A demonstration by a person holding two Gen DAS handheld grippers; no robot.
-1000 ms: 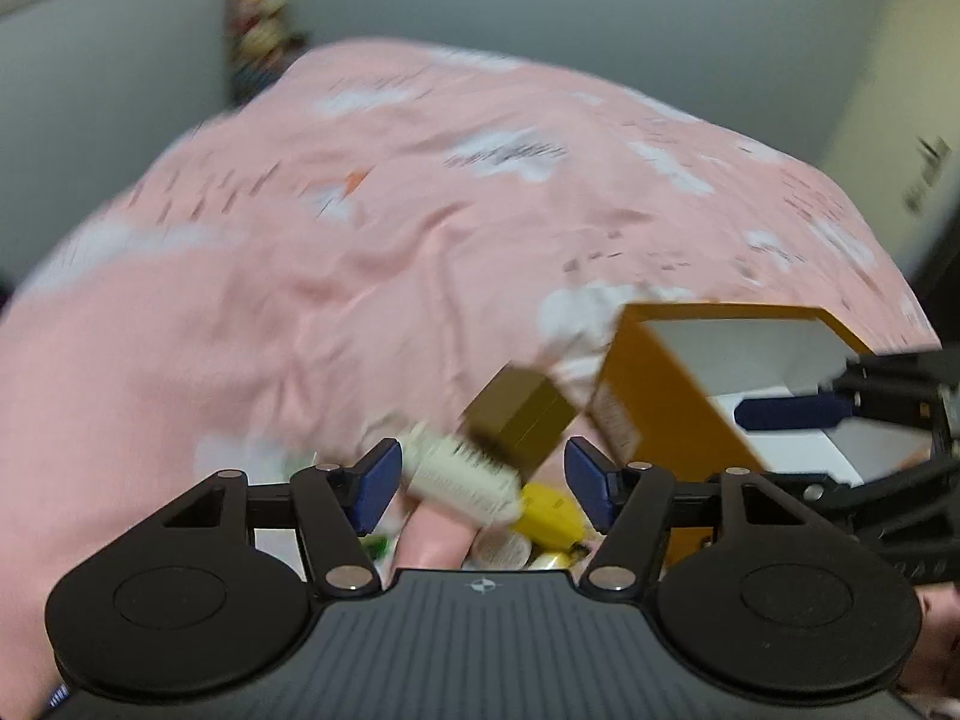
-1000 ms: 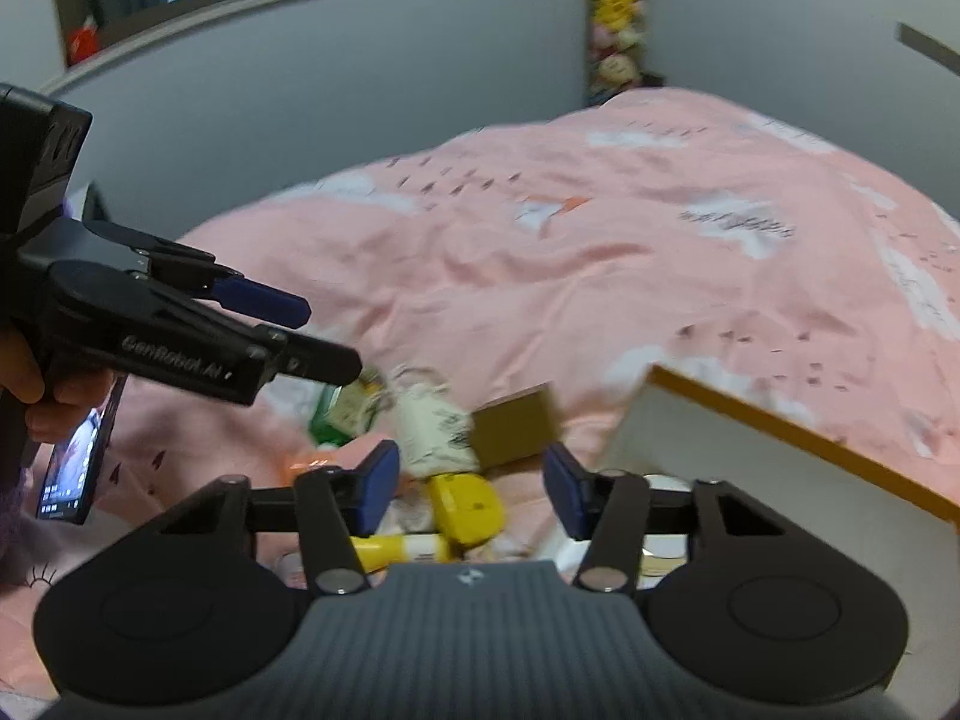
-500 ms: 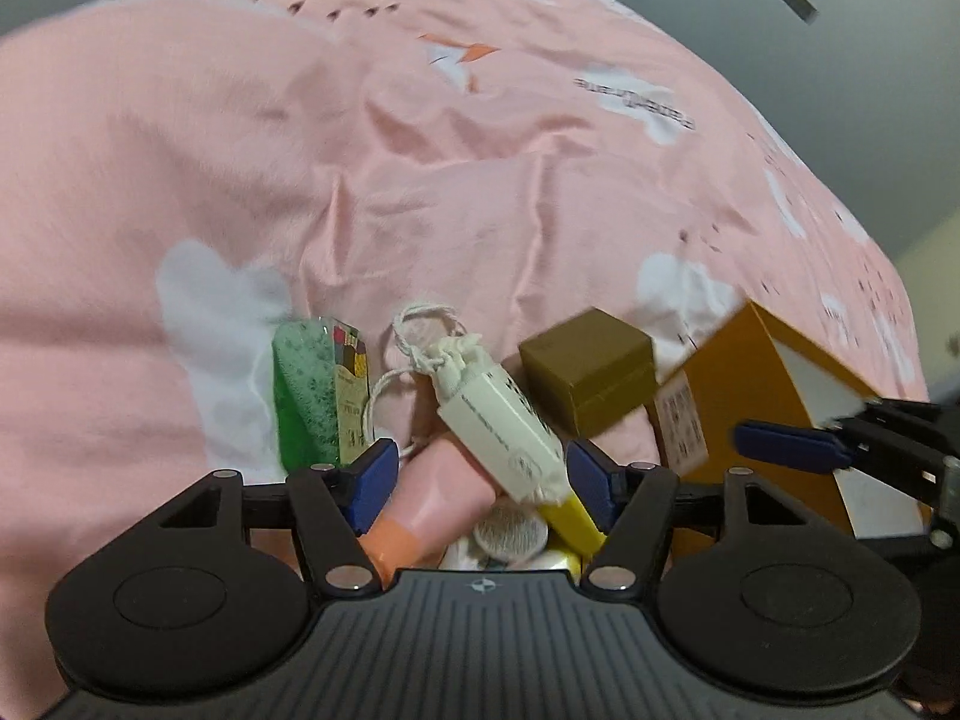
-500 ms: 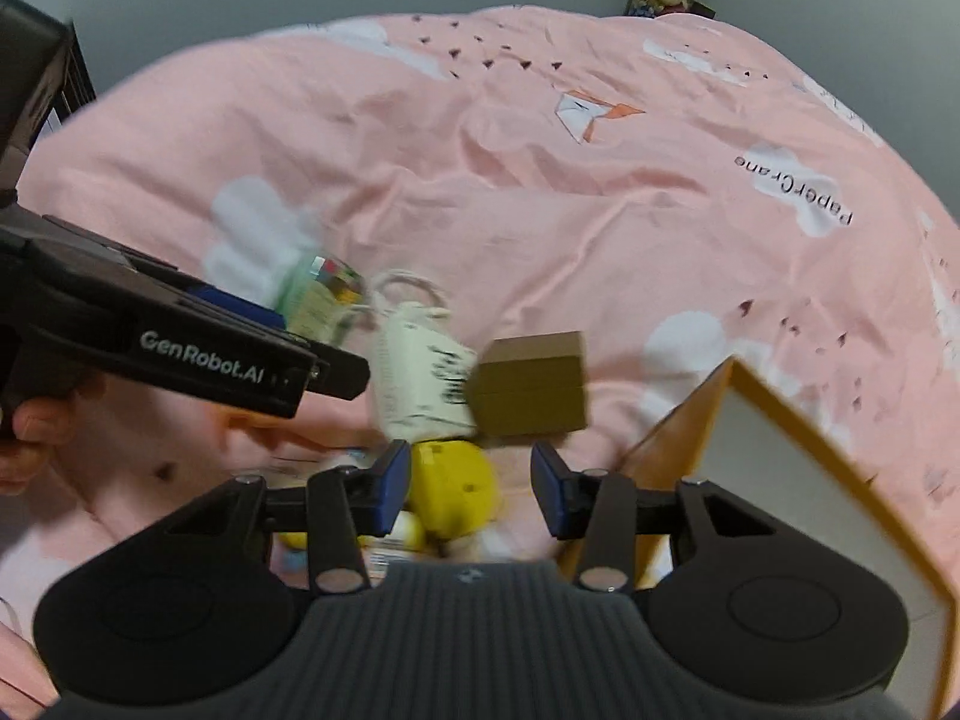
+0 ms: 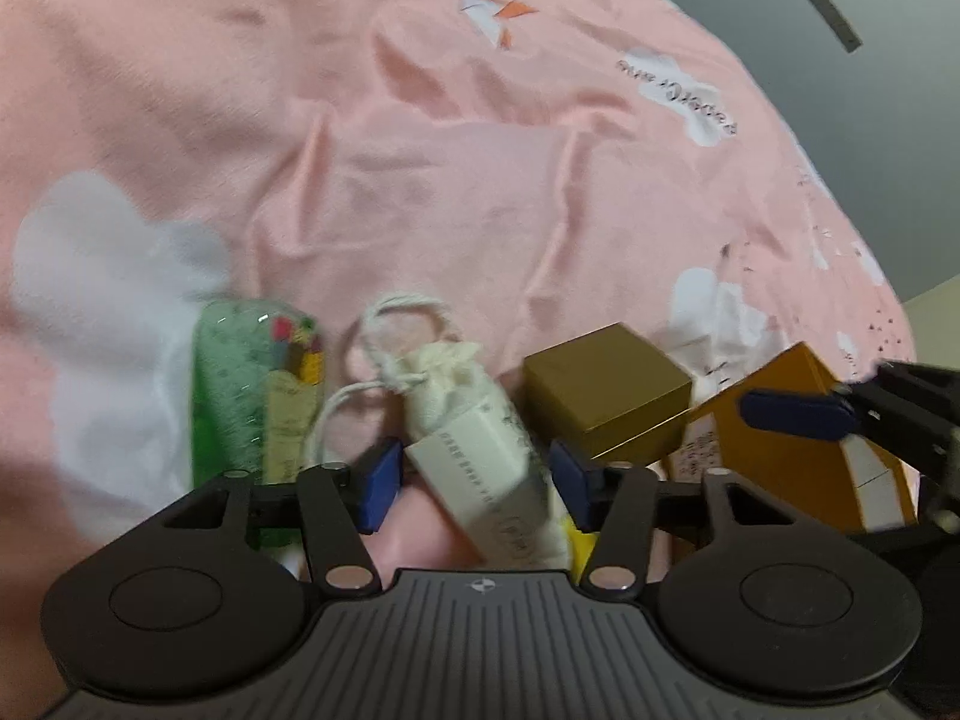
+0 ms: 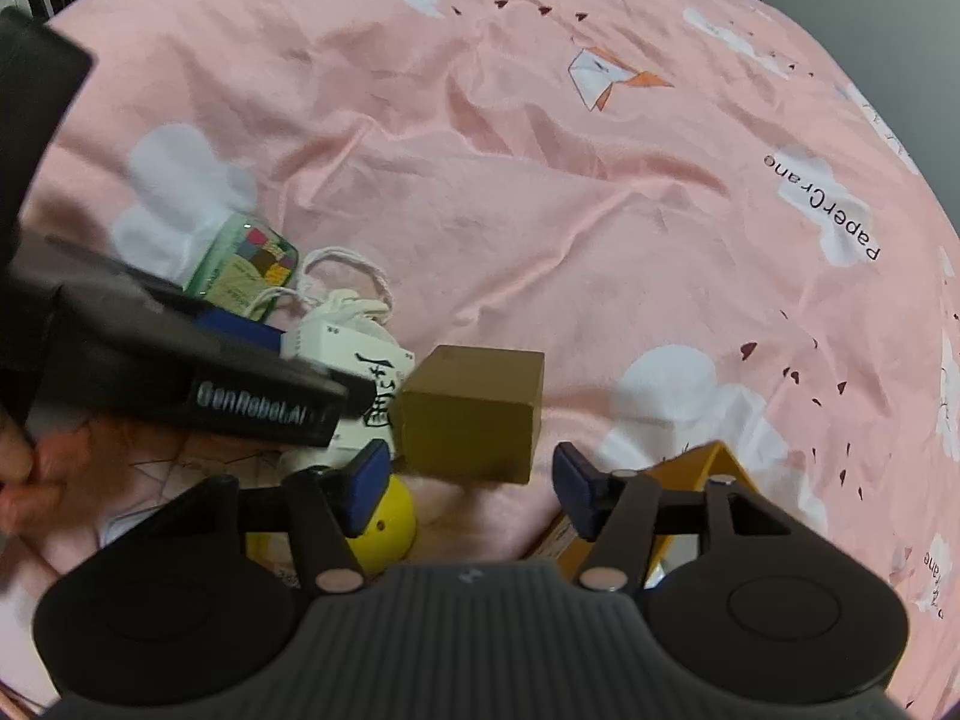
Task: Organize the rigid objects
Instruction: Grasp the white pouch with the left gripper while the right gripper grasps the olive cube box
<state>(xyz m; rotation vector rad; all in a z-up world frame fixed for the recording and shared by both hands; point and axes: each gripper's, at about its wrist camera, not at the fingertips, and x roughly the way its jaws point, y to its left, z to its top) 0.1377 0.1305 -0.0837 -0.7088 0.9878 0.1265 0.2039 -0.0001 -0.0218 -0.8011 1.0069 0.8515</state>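
Observation:
A small pile lies on the pink bedspread. My left gripper points down at a white drawstring pouch. Its jaws are closing with the pouch between them, and a thin gap still shows at each pad. My right gripper hangs over a brown cube box. Its jaws are opening, with the near edge of the box between the fingertips and untouched. Left of the pouch lies a green bottle. The brown box lies to the right of the pouch.
An open orange carton stands at the right of the pile, beside my right gripper's far finger. A yellow round thing lies under the right gripper. A hand holds the left gripper's black body. Beyond the pile there is only bedspread.
Both grippers have sunk toward the pile. The left jaws narrowed around the white pouch. The right gripper shifted from the yellow thing to the brown box, and its jaws widened.

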